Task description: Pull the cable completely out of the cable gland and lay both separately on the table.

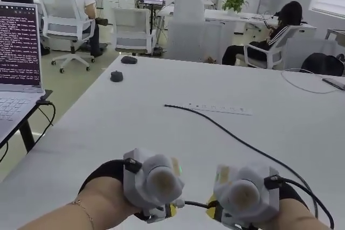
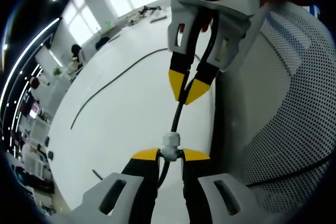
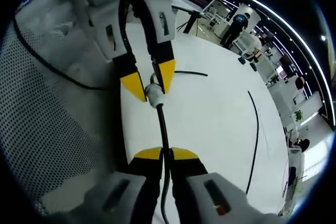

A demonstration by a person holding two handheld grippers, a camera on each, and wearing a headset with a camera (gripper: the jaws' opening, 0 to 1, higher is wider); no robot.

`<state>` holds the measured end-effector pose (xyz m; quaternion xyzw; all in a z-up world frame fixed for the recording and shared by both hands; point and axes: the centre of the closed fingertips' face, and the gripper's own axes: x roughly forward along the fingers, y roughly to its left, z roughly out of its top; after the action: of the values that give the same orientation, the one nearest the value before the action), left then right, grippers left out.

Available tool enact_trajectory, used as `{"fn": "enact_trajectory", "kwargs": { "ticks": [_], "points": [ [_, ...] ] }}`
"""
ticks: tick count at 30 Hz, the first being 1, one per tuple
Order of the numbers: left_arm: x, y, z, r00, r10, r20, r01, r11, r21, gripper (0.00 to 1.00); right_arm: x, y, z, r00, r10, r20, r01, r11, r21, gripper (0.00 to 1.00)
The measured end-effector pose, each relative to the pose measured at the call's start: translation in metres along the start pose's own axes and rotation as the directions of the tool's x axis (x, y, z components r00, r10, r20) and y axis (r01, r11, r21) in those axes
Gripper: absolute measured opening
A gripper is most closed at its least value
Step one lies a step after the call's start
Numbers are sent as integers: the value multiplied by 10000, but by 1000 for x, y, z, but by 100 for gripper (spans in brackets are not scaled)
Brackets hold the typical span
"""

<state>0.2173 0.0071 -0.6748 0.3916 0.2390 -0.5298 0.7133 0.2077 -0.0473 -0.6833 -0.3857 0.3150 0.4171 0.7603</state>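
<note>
Low in the head view the two pairs of tongs face each other tip to tip, just above the bench [image 1: 135, 127]. The left tongs [image 2: 170, 155] are closed on the white cable gland [image 2: 170, 144], which is pinched between their yellow tips at the bottom of the left gripper view. The right tongs [image 3: 167, 153] are clamped on the black cable [image 3: 161, 121], a short way out from the gland.

The cable is not yet free, since it enters the gland and a black length shows behind it between the left tongs. The short span of cable lies straight between the two pairs of tips, in line with the gland's bore. The pull should probably follow that axis, with the hands drawing apart. Behind the right tongs the rest of the cable trails in a long curve across the bench toward the upper middle of the head view.
</note>
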Motion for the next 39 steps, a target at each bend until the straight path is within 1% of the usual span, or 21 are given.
{"fn": "enact_trajectory", "kwargs": {
  "ticks": [2, 5, 9, 10, 13, 16, 17, 18, 19, 20, 22, 23, 24, 26, 29, 31, 33, 34, 35, 37, 39],
  "points": [
    [0, 1, 1, 10000, 7, 74, -6, 10000, -79, 16, -1, 0, -1, 10000, -37, -12, 37, 10000, 60, 3],
    [0, 3, -4, 9998, 124, -154, -124, 9999, -13, 16, 0, -4, -11, 9983, -235, -534, 231, 9997, -77, 3],
    [-1, 7, -5, 9993, 302, -199, -304, 9995, -117, 16, 0, -10, -25, 9941, -369, -1018, 411, 9983, 402, 3],
    [0, 8, -6, 9991, 329, -248, -332, 9994, -108, 16, 0, -11, -29, 9921, -393, -1192, 453, 9978, 481, 3],
    [0, 9, -9, 9985, 388, -394, -391, 9992, -78, 16, -1, -14, -46, 9783, -564, -1992, 671, 9966, 476, 3],
    [-1, 10, -8, 9984, 437, -353, -440, 9990, -74, 17, -1, -12, -47, 9767, -424, -2104, 526, 9977, 432, 4],
    [-2, 12, -8, 9976, 585, -368, -582, 9983, 69, 17, 0, -9, -40, 9818, -401, -1858, 491, 9978, 442, 9],
    [-2, 13, -7, 9972, 672, -339, -667, 9976, 171, 17, 3, -8, -29, 9898, -427, -1357, 499, 9975, 503, 19],
    [-3, 13, -6, 9974, 669, -284, -664, 9976, 192, 17, 4, -6, -22, 9936, -329, -1083, 387, 9979, 524, 28],
    [-3, 12, -5, 9976, 649, -245, -645, 9978, 177, 17, 4, -3, -15, 9966, -167, -808, 207, 9986, 478, 30],
    [-3, 11, -5, 9979, 608, -220, -605, 9980, 164, 17, 4, -1, -9, 9981, -95, -615, 101, 9999, 83, 25],
    [-3, 11, -4, 9979, 599, -228, -594, 9980, 205, 17, 3, 0, -4, 9992, -92, -382, 88, 9999, -106, 25],
    [-3, 11, -4, 9979, 606, -214, -601, 9979, 242, 17, 3, 2, 2, 9999, -49, -119, 49, 10000, -44, 26],
    [-3, 10, -1, 9980, 614, -120, -610, 9976, 325, 17, 2, 6, 8, 9999, 67, 152, -65, 9999, -149, 25],
    [-2, 5, 2, 9989, 461, -21, -460, 9982, 395, 17, 2, 7, 10, 9997, 48, 224, -40, 9994, -355, 21],
    [-1, 3, 2, 9991, 411, -66, -406, 9972, 622, 17, 2, 5, 7, 10000, 35, 84, -31, 9993, -362, 14],
    [-1, 2, 3, 9995, 316, -36, -313, 9972, 680, 17, 2, 4, 5, 10000, 36, -8, -37, 9992, -399, 3],
    [-1, -1, 5, 9998, 210, 40, -212, 9972, 720, 17, 2, 4, 4, 10000, 73, 13, -73, 9993, -357, 3],
    [-1, -1, 5, 9998, 217, 27, -219, 9972, 721, 17, 2, 4, 0, 9999, 106, -123, -107, 9999, -81, 3],
    [0, -3, 6, 9998, 151, 85, -157, 9970, 752, 17, 3, 6, -2, 9997, 154, -202, -157, 9998, -152, 3],
    [0, -3, 7, 9998, 138, 113, -146, 9970, 760, 17, 4, 5, -3, 9996, 58, -277, -64, 9997, -238, 3]
  ]
}}
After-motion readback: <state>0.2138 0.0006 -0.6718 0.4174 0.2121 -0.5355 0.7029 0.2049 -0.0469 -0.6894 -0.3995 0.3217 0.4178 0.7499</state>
